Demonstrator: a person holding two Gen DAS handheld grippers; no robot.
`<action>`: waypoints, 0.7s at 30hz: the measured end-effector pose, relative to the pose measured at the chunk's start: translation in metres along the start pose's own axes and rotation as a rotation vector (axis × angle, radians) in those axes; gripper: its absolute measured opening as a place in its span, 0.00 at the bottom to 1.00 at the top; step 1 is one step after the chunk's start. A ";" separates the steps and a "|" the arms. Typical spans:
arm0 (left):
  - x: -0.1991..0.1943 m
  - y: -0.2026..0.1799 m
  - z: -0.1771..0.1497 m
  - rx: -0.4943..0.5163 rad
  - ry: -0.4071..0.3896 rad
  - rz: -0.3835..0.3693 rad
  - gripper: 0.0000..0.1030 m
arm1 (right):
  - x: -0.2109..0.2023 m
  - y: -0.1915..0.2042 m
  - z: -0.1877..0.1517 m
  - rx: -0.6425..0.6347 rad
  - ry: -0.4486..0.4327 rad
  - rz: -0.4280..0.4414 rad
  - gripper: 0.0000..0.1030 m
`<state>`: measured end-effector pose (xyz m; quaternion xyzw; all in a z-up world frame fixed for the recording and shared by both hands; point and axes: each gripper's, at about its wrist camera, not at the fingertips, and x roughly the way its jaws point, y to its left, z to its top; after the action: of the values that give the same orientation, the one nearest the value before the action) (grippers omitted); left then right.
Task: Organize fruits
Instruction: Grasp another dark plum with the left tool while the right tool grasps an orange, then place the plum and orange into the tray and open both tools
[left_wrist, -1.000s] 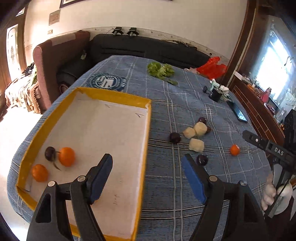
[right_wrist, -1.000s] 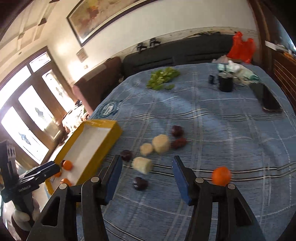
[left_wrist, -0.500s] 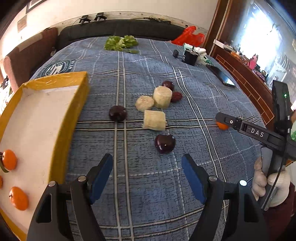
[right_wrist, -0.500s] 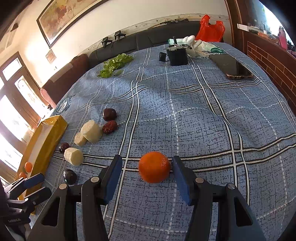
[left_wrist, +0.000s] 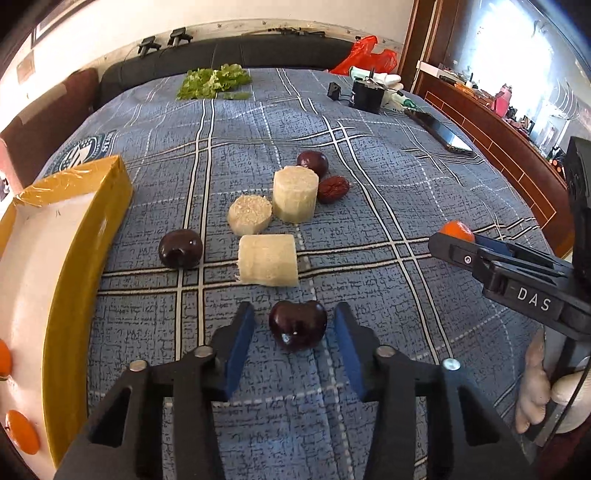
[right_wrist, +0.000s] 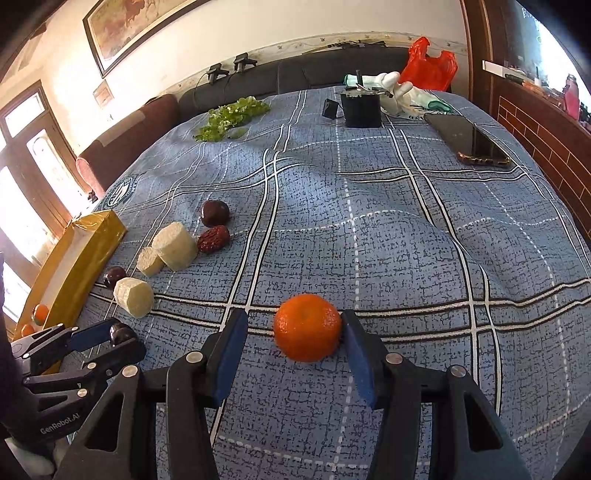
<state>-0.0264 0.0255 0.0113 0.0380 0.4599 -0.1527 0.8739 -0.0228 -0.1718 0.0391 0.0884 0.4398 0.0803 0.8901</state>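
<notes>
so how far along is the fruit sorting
Early. Two small orange fruits already lie in the yellow-rimmed cardboard tray. In hand: the left hand-held gripper is closing around a dark glossy cherry, the right hand-held gripper around an orange mandarin; neither is lifted. Left on the blue plaid cloth: two dark cherries, a wrinkled red date, three pale cut chunks.

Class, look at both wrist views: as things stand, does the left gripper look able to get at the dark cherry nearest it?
Probably yes. The dark cherry already lies on the cloth between the closing fingers of the left gripper, with nothing in between.
</notes>
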 end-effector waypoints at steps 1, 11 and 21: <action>0.000 0.000 -0.001 0.001 -0.009 0.007 0.27 | 0.000 0.000 0.000 0.001 0.001 -0.002 0.54; -0.021 0.015 -0.006 -0.079 -0.057 -0.013 0.27 | 0.002 0.004 -0.002 -0.019 -0.008 -0.028 0.37; -0.107 0.071 -0.033 -0.207 -0.206 0.008 0.27 | -0.005 0.002 -0.003 0.013 -0.040 -0.048 0.36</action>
<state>-0.0880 0.1249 0.0743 -0.0666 0.3807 -0.1042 0.9164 -0.0278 -0.1710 0.0414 0.0850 0.4245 0.0542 0.8998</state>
